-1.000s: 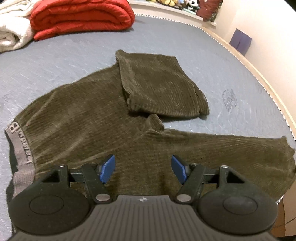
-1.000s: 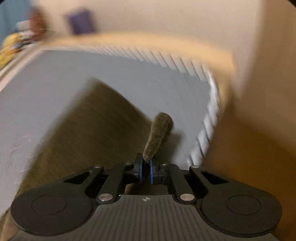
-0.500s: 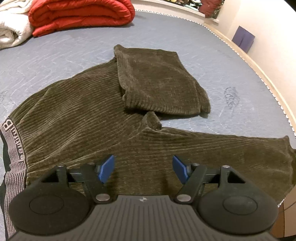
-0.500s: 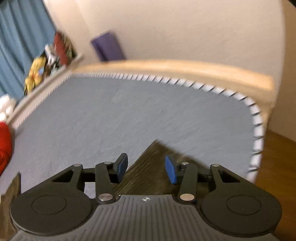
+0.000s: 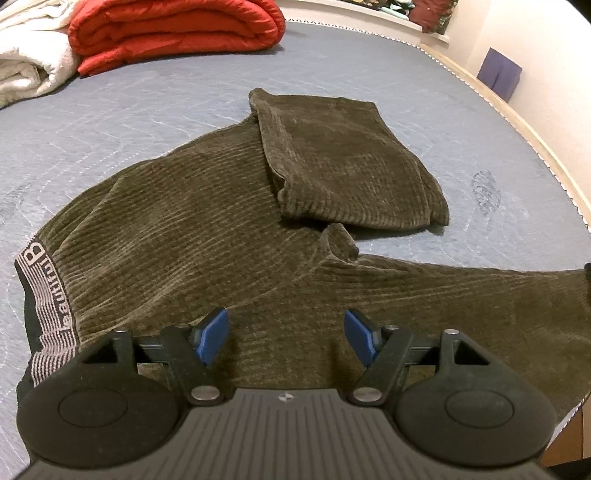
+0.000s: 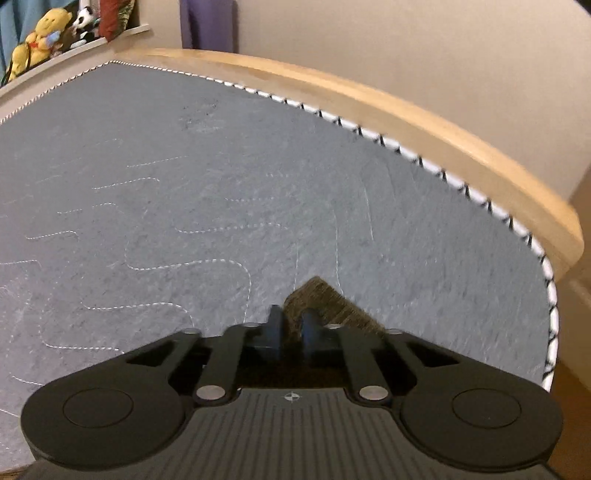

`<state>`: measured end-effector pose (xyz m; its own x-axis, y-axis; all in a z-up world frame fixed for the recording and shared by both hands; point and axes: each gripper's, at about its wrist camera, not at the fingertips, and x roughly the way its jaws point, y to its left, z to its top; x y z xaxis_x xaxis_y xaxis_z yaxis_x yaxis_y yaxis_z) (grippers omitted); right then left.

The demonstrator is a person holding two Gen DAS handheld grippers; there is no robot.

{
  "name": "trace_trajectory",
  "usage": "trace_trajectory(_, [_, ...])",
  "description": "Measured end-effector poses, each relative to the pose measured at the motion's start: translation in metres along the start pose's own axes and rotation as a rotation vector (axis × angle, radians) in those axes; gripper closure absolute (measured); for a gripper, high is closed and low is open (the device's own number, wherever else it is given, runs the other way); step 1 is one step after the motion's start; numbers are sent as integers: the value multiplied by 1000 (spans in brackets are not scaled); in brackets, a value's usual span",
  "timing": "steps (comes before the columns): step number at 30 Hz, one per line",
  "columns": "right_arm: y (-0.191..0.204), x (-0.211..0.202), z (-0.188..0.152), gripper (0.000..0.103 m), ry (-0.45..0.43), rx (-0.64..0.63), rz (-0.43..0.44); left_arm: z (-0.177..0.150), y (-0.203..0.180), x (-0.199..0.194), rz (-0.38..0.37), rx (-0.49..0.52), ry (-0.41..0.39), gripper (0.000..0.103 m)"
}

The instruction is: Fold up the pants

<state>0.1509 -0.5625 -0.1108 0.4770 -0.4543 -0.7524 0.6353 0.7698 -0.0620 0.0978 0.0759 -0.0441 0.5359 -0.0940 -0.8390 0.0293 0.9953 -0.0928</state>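
I have the right gripper (image 6: pixel 291 328) closing on a corner of the pants (image 5: pixel 207 236), with the left gripper (image 5: pixel 286 338) held wide over them

From my left wrist view the olive ribbed pants lie spread on the grey quilted mattress (image 5: pixel 147 96), waistband (image 5: pixel 48 306) at the left, 1 leg folded back on itself toward the far side and the other running out to the right edge; the 2 blue pads (image 5: pixel 212 334) stand well apart above the cloth, gripping nothing. In my right wrist view the jaws are closing with the cloth corner between them, near the mattress's wooden edge (image 6: pixel 369 99). A red blanket (image 5: pixel 173 29) and a white one (image 5: pixel 26 62) sit far back
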Motion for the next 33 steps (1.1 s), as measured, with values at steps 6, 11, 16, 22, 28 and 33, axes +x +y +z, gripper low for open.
trace_trajectory(6, [-15,-37,36,103,-323,74,-3,3,-6,-6,-20,16,-17,29])
trace_trajectory(11, [-62,-20,34,82,-175,245,144,-3,-11,-8,-24,45,-23,28])
trace_trajectory(16, [-87,-29,11,53,-132,132,234,-8,-7,-11,-26,46,-18,28])
trace_trajectory(22, [-101,-27,-1,43,-123,33,261,-13,-13,-10,-30,74,-9,27])
trace_trajectory(28, [-84,-2,5,42,-86,-3,332,-12,-18,-3,-24,77,-3,26])
trace_trajectory(33, [-74,11,0,81,-79,-92,375,-8,-17,3,-16,71,1,26])
